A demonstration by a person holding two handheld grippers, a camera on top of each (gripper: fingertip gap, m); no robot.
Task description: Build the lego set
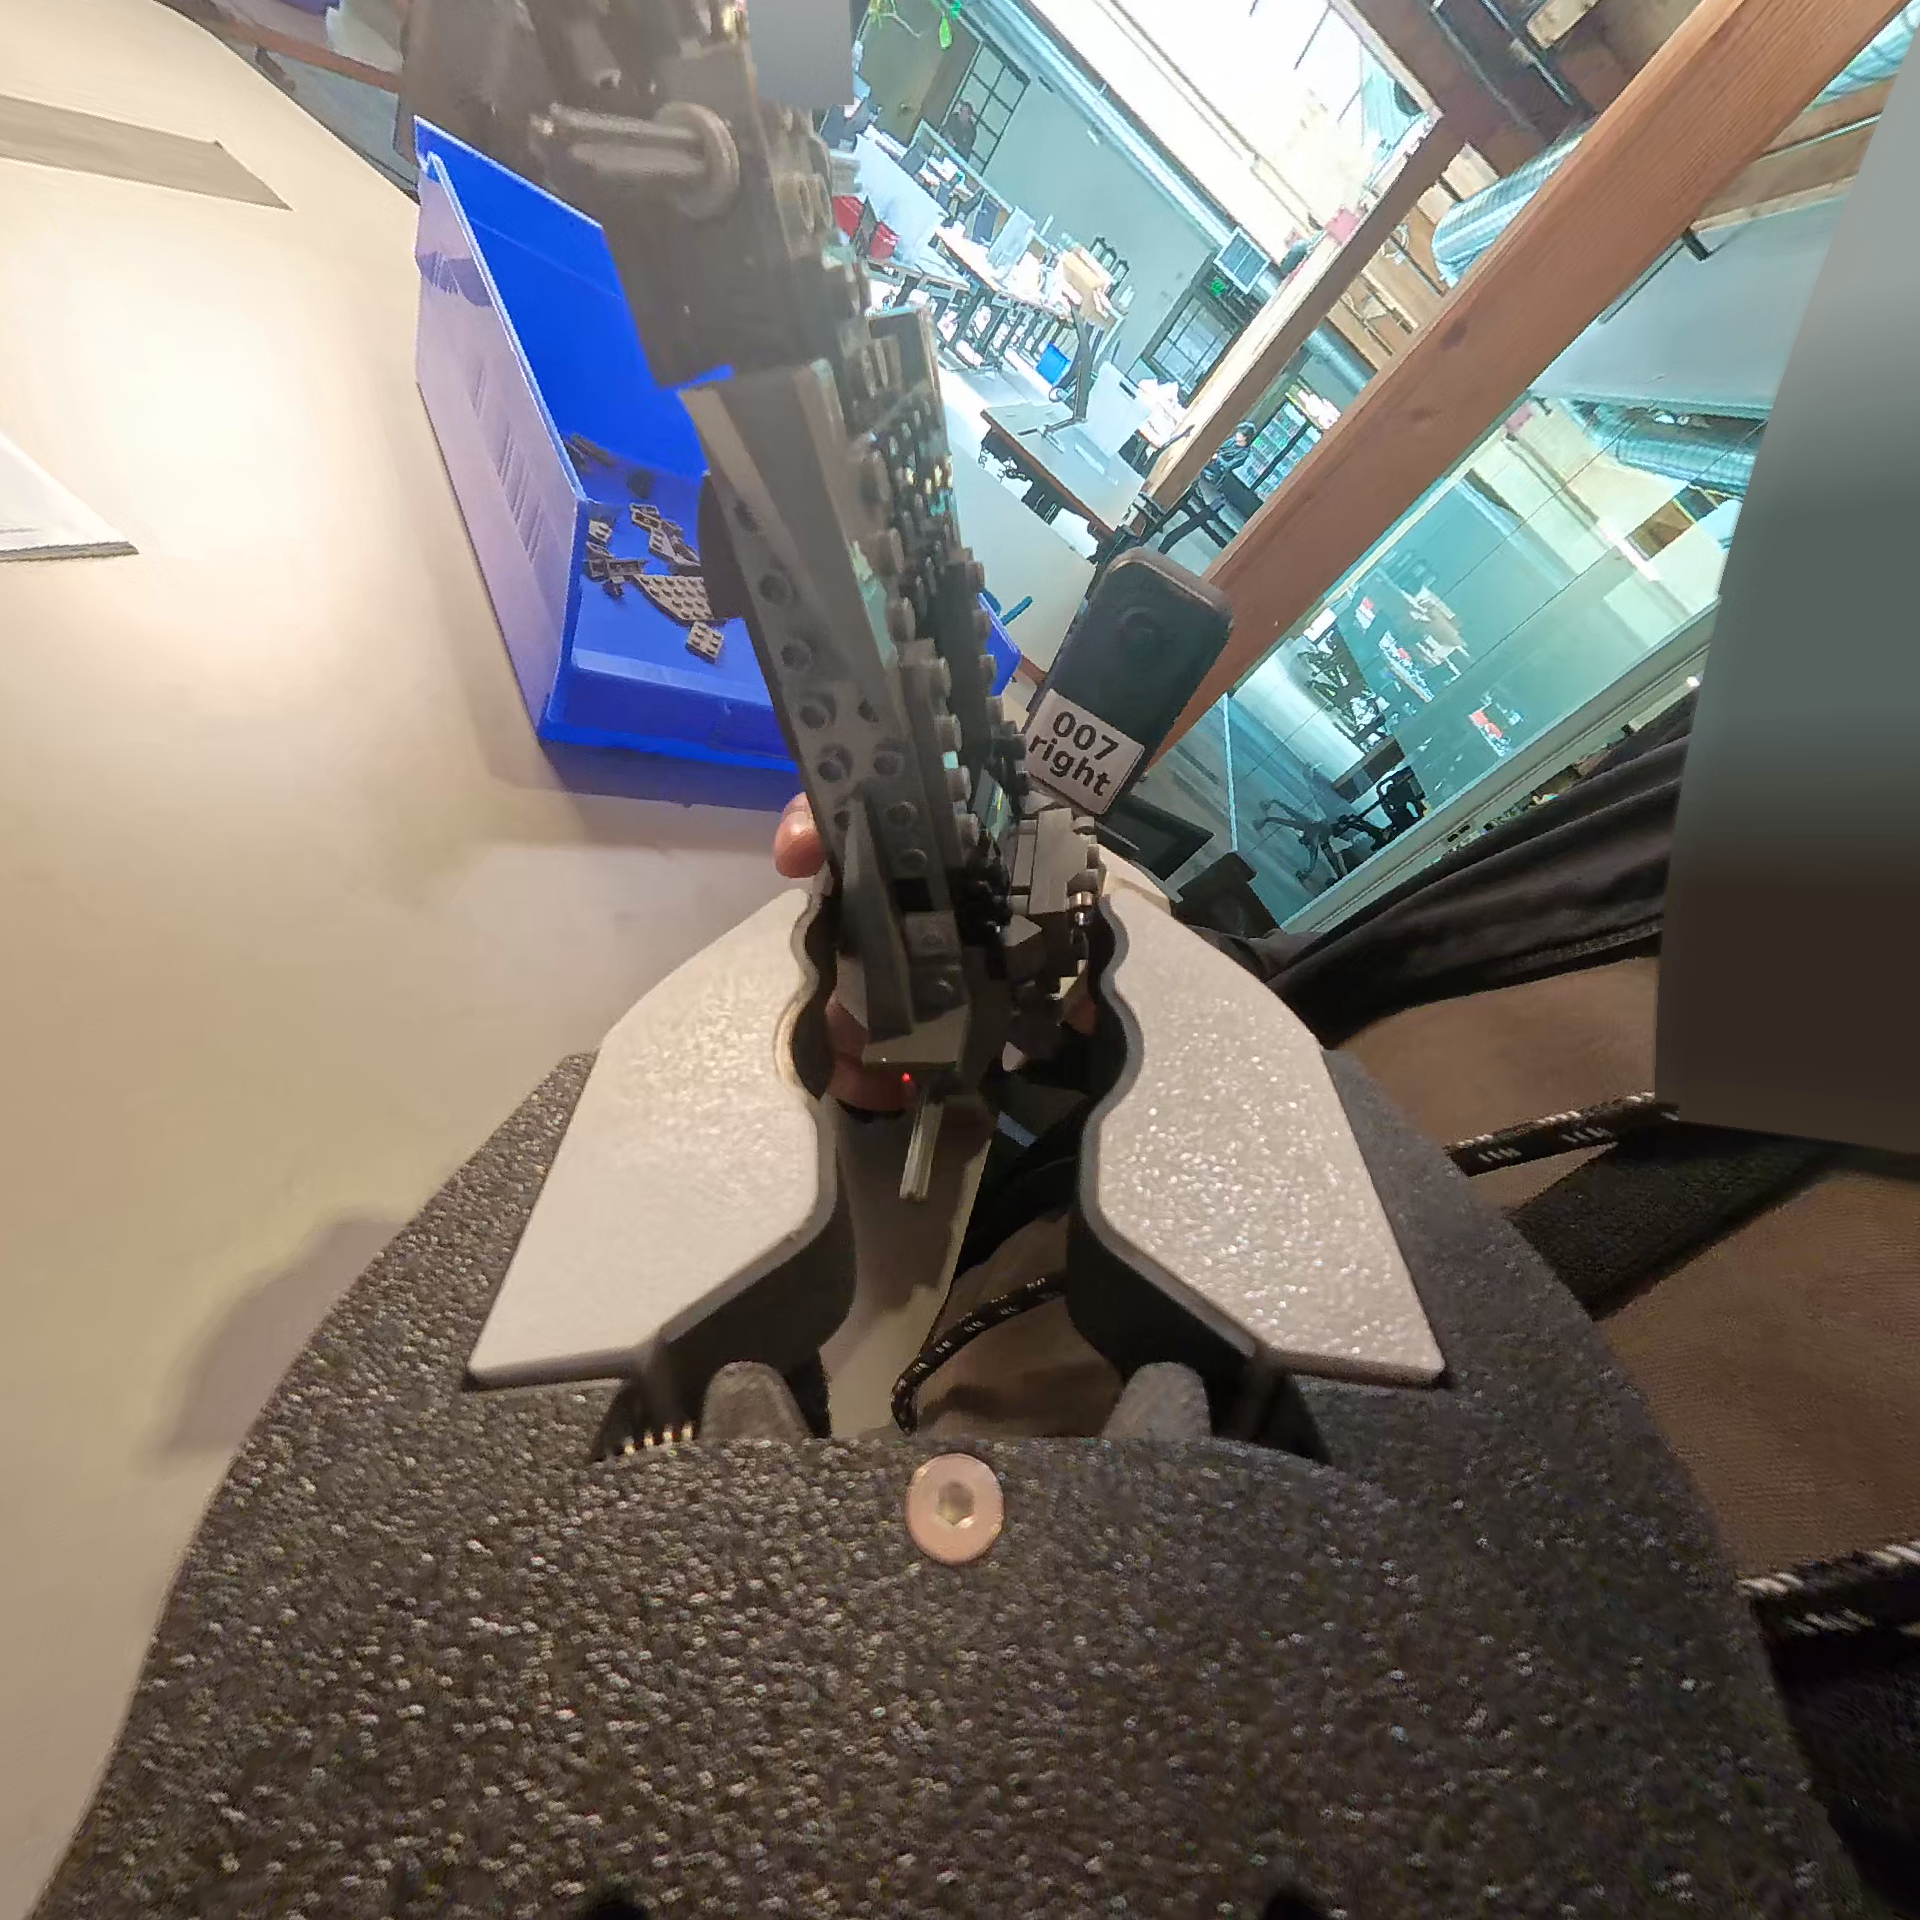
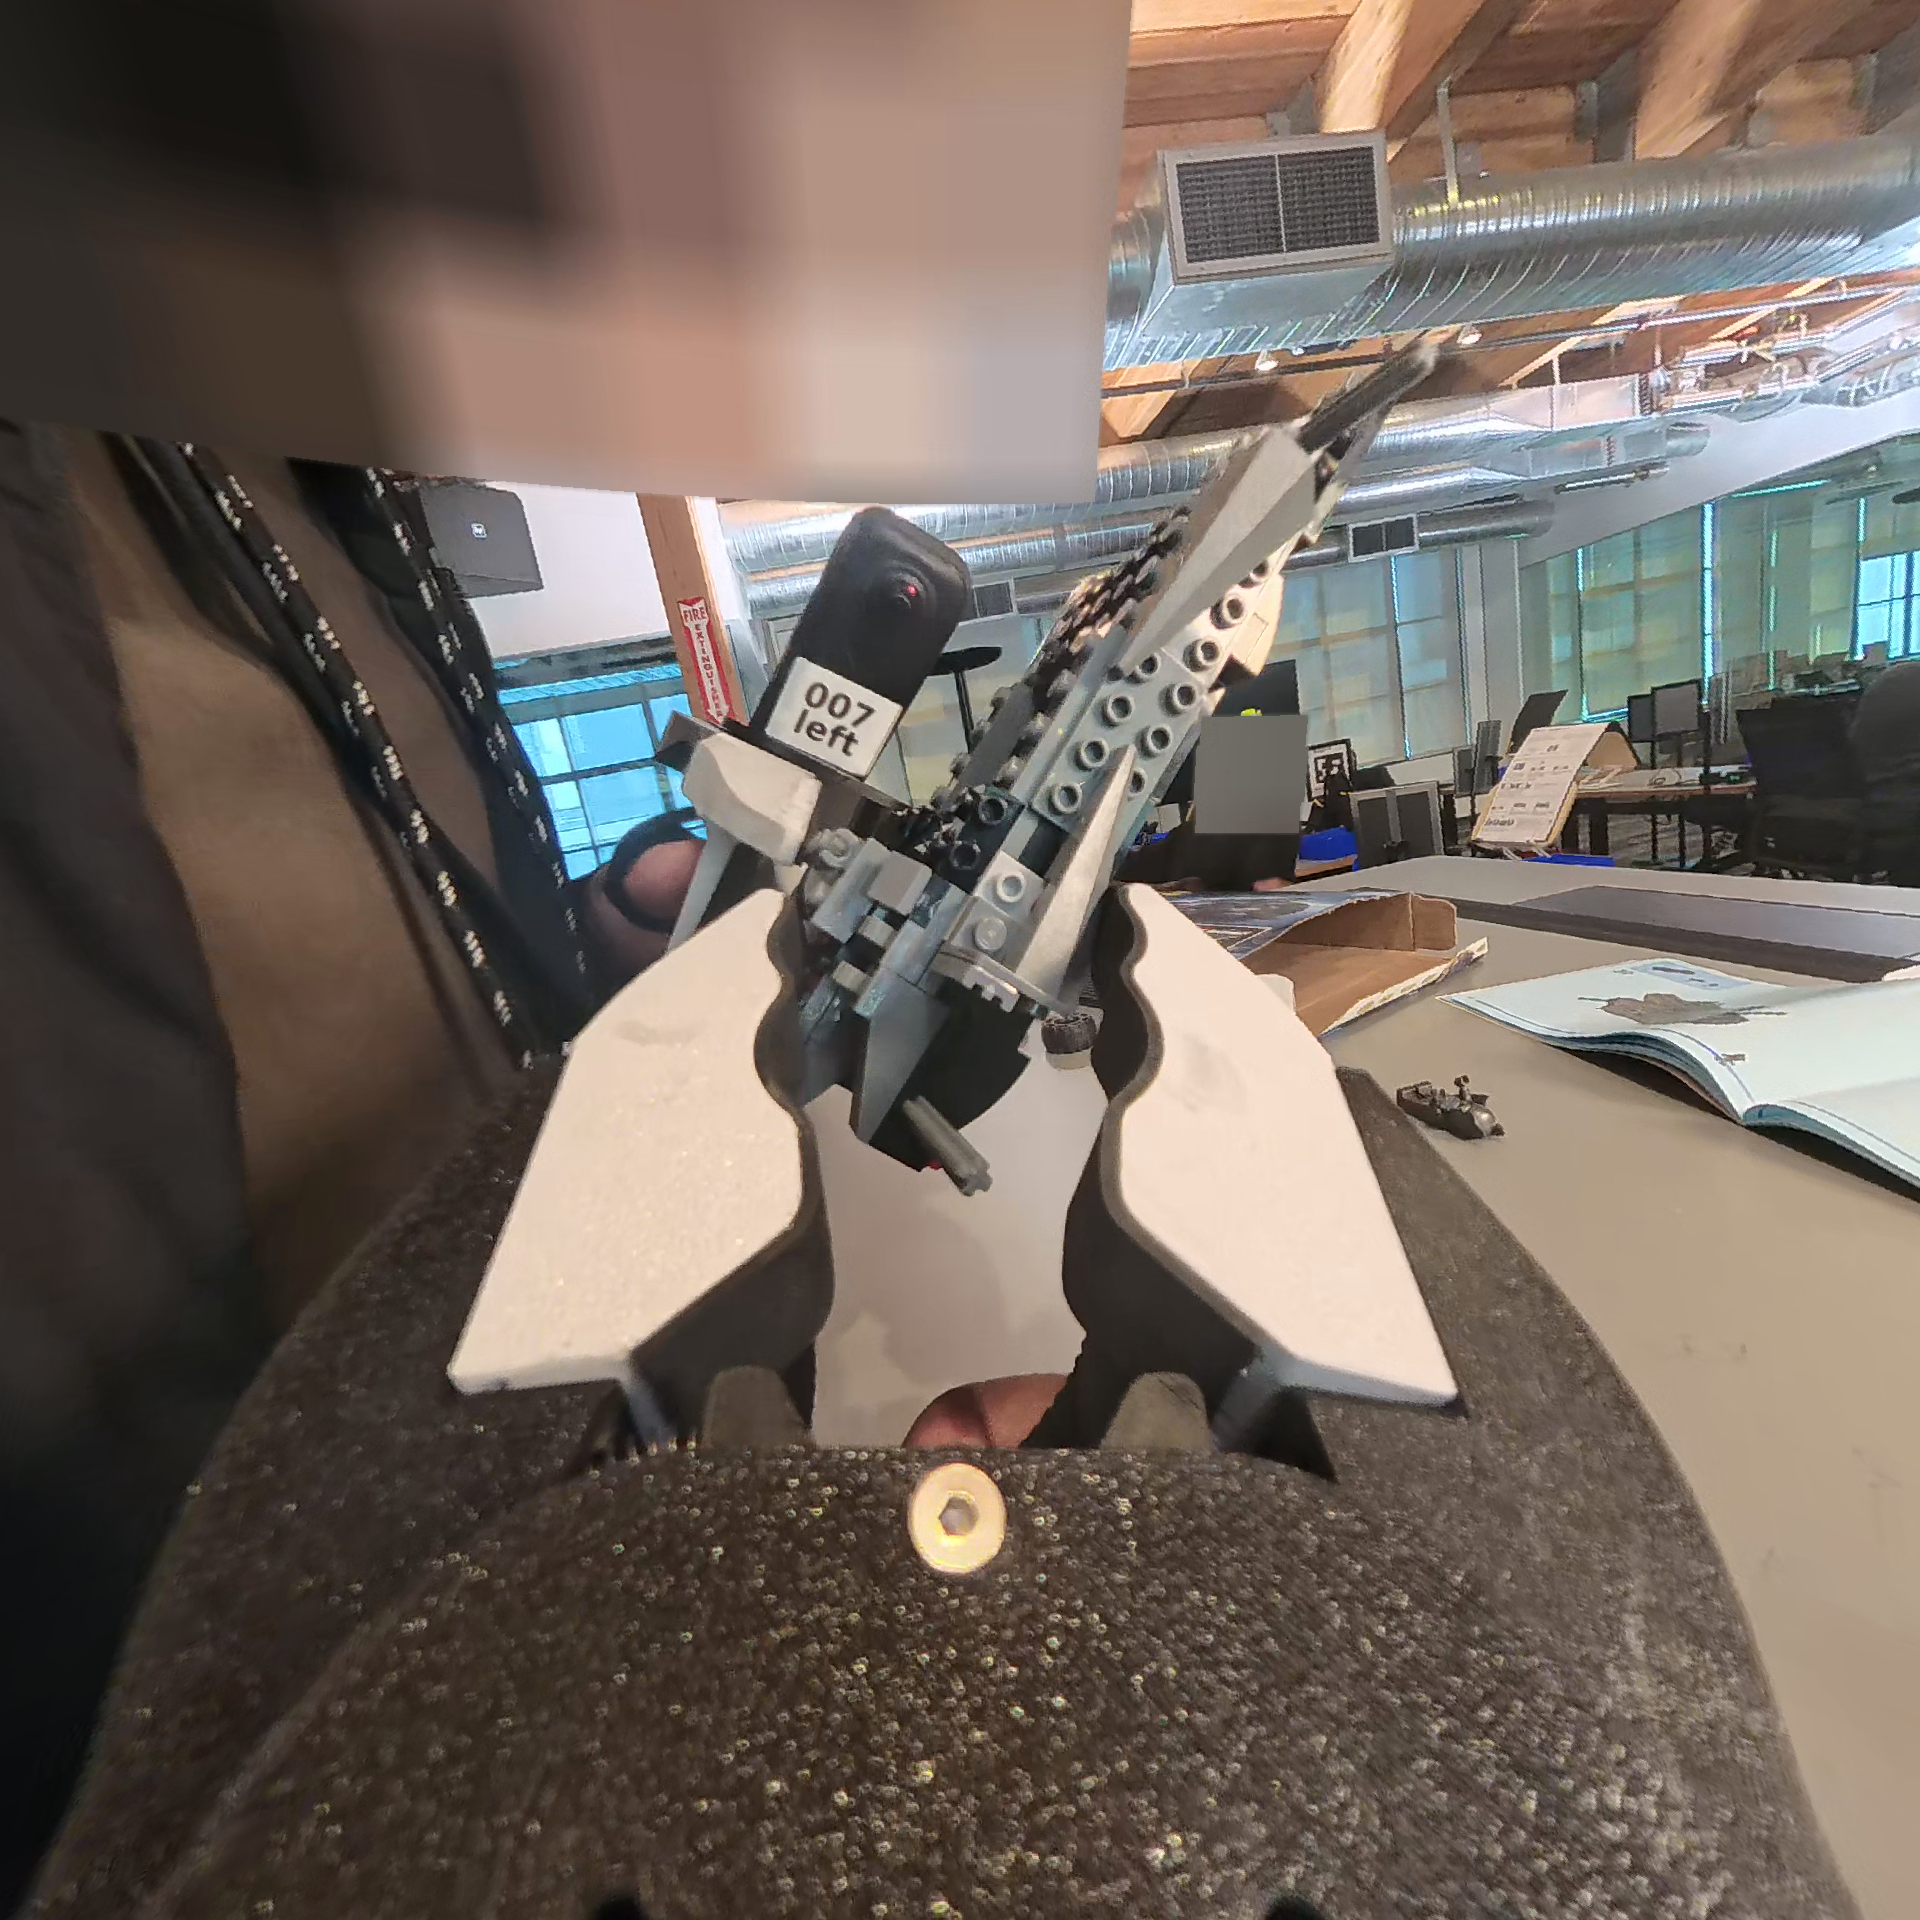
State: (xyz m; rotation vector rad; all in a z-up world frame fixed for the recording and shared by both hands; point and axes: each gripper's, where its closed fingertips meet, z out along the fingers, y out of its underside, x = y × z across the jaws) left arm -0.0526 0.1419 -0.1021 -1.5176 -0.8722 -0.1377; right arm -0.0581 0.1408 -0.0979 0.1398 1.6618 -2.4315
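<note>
- The grey brick-built model [image 2: 1049, 831], a long studded spacecraft-like build of grey and black plates, is held up off the table between the two grippers, close to the person's chest.
- Its long axis runs from a blunt tail with a short grey rod [image 2: 951, 1148], low and near, up to a thin pointed nose [image 2: 1382, 390] high and far to the right in the right wrist view. In the left wrist view the same model [image 1: 862, 665] rises almost straight away from the camera.
- The right gripper [image 2: 940, 977] is clamped on the tail end: both grey fingers press the model's sides, the right one beside a small black wheel [image 2: 1070, 1034].
- The left gripper [image 1: 961, 961] also grips the tail end, its two fingers closed against the model's sides, from the opposite side; its black camera body [image 2: 878, 644] shows just left of the model.
- So both grippers sit at the tail, equally close; the nose end is free.
- A fingertip [image 1: 800, 836] shows just behind the model's left edge.
- Farther out on the grey table [image 2: 1558, 1299]: a small dark brick sub-assembly [image 2: 1449, 1107] to the right, an open instruction booklet [image 2: 1745, 1039] beyond it, and a torn cardboard box [image 2: 1361, 961] behind.
- A blue bin [image 1: 520, 436] holding loose grey pieces [image 1: 644, 566] stands far left, well apart from the model.
</note>
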